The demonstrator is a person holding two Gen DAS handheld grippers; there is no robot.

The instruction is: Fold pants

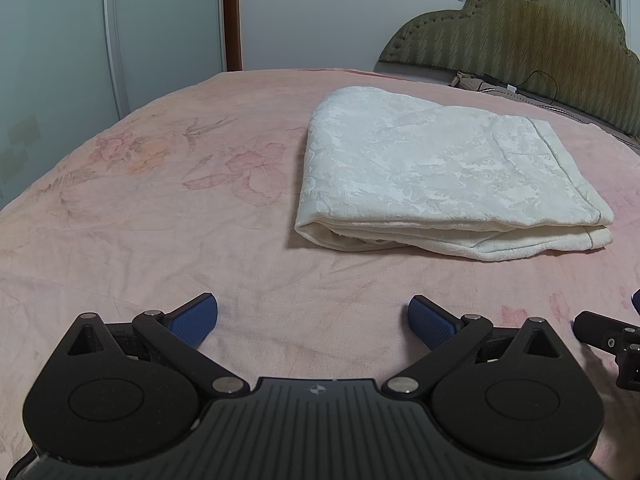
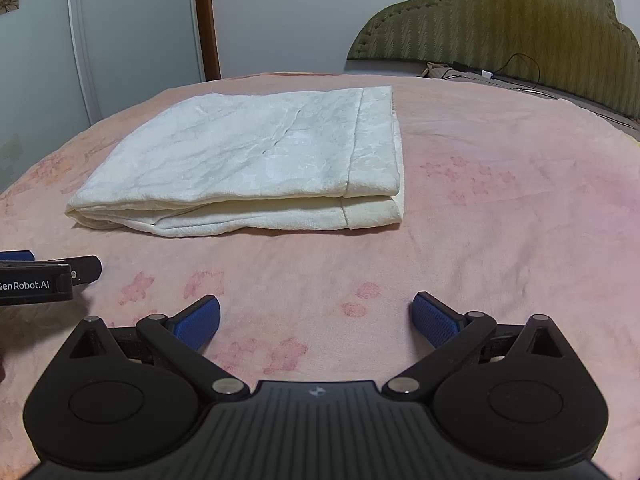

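The white textured pants [image 1: 440,172] lie folded in a flat stack of layers on the pink bed. They also show in the right wrist view [image 2: 256,160], with a hemmed band at their right end. My left gripper [image 1: 314,320] is open and empty, low over the sheet, a short way in front of the stack. My right gripper [image 2: 316,320] is open and empty, also in front of the stack. Each gripper shows at the edge of the other's view: the right one [image 1: 608,340], the left one [image 2: 44,276]. Neither touches the pants.
The pink floral bedsheet [image 1: 160,220] covers the bed. A green padded headboard [image 2: 500,16] stands at the back right, with a black cable [image 2: 516,68] and a small brown item at its base. Wardrobe doors [image 2: 120,40] and a wall stand beyond the bed's far edge.
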